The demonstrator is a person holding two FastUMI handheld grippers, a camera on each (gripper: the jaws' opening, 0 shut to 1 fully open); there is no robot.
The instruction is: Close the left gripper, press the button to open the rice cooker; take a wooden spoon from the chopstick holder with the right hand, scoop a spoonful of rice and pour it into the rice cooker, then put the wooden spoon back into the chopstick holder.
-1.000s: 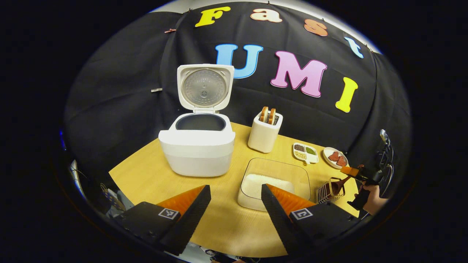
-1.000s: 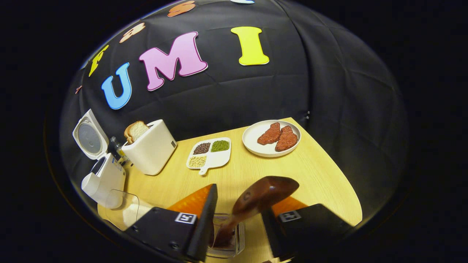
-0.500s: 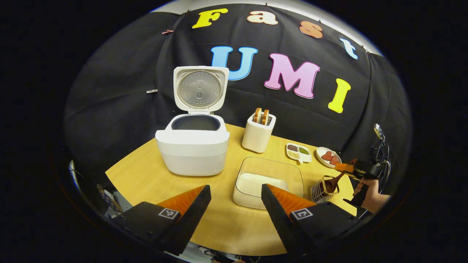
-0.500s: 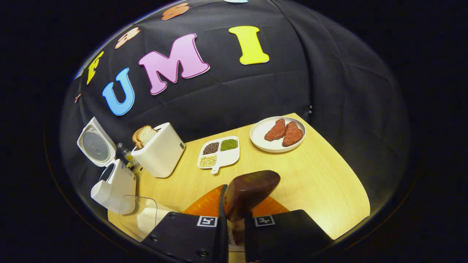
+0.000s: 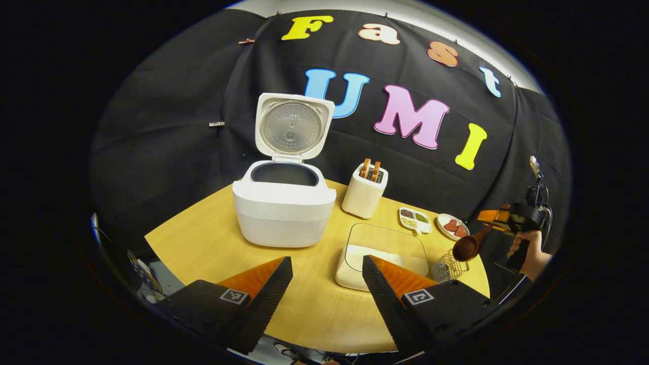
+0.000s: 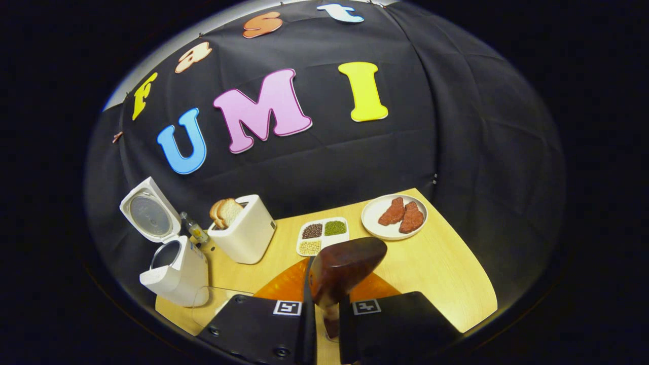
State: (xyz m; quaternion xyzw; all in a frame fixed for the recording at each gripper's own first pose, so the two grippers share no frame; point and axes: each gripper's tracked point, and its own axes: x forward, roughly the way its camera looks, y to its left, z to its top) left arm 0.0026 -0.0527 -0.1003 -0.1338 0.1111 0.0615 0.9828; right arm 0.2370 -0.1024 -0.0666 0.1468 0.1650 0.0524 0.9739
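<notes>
The white rice cooker point(image 5: 284, 210) point(image 6: 175, 271) stands on the table with its lid up and its dark pot bare. In front of it sits a clear box of rice point(image 5: 383, 253). My left gripper point(image 5: 327, 276) hovers open over the near table edge, holding nothing. My right gripper point(image 6: 324, 309) point(image 5: 494, 218) is shut on the handle of the dark wooden spoon point(image 6: 342, 266) point(image 5: 466, 248), whose bowl hangs above the wire chopstick holder point(image 5: 448, 266) at the table's right end. A hand point(image 5: 527, 253) grips the right gripper's handle.
A white toaster point(image 5: 364, 192) point(image 6: 246, 233) with bread slices stands right of the cooker. Behind the rice box lie a divided dish of beans point(image 5: 415, 219) point(image 6: 322, 235) and a plate with two meat pieces point(image 5: 453, 226) point(image 6: 395, 217). A small bottle point(image 6: 195, 229) stands by the cooker.
My right gripper closed on the spoon handle and has lifted the spoon up out of the chopstick holder. The left gripper has stayed open, drifting slightly.
</notes>
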